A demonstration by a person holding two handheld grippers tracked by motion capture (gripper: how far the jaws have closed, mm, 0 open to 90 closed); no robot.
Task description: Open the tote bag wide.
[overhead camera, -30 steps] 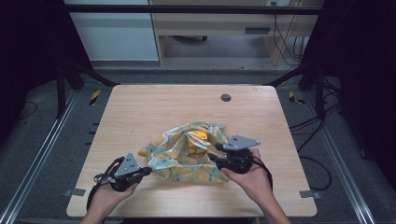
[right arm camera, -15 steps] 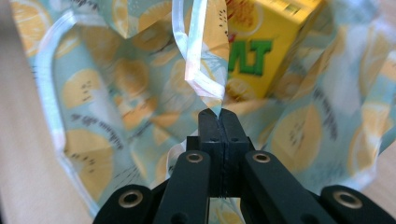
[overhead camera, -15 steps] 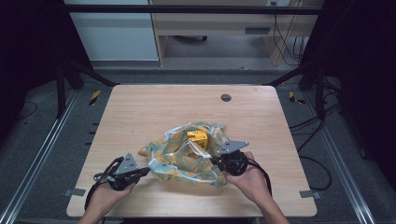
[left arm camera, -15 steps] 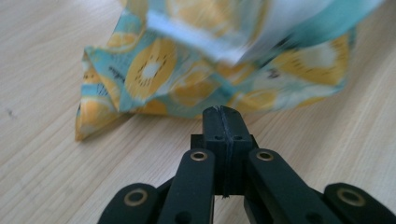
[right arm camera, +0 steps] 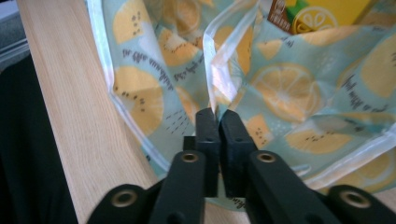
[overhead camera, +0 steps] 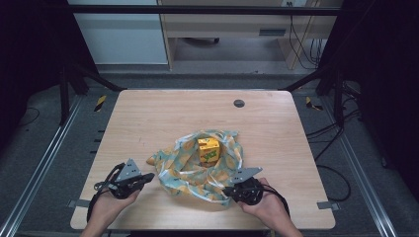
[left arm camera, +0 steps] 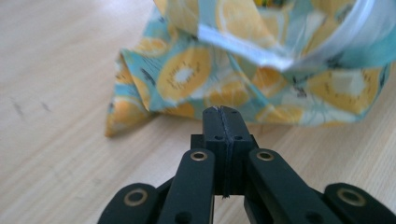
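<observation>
The right gripper (overhead camera: 232,190) sits at the near right edge of the cloth (overhead camera: 184,170), its jaws nearly together after just closing and easing a touch apart; in the right gripper view (right arm camera: 218,116) a thin gap shows between the black pads, and a crease of fabric rises right at the tips, though I cannot tell for sure whether any of it is pinched. The left gripper (overhead camera: 148,176) rests on the table (overhead camera: 148,113) at the near left, jaws pressed fully together on nothing, its tips (left arm camera: 223,113) just short of the cloth's pointed left corner (left arm camera: 122,122). The cloth lies bunched in a loose ring at the middle of the near half of the table, and a small yellow carton (overhead camera: 208,150) stands upright inside the ring. The fabric is thin, soft and limp, printed with lemon slices on pale turquoise, with a slightly glossy hemmed border; it should weigh almost nothing, fold wherever it is lifted and perhaps slip from smooth pads. Best hold is a hemmed edge or a corner, pinched firmly. The carton is a stiff, light box with sharp edges, likely to topple if the cloth under it is tugged. The table is pale wood-grain laminate, flat and smooth.
</observation>
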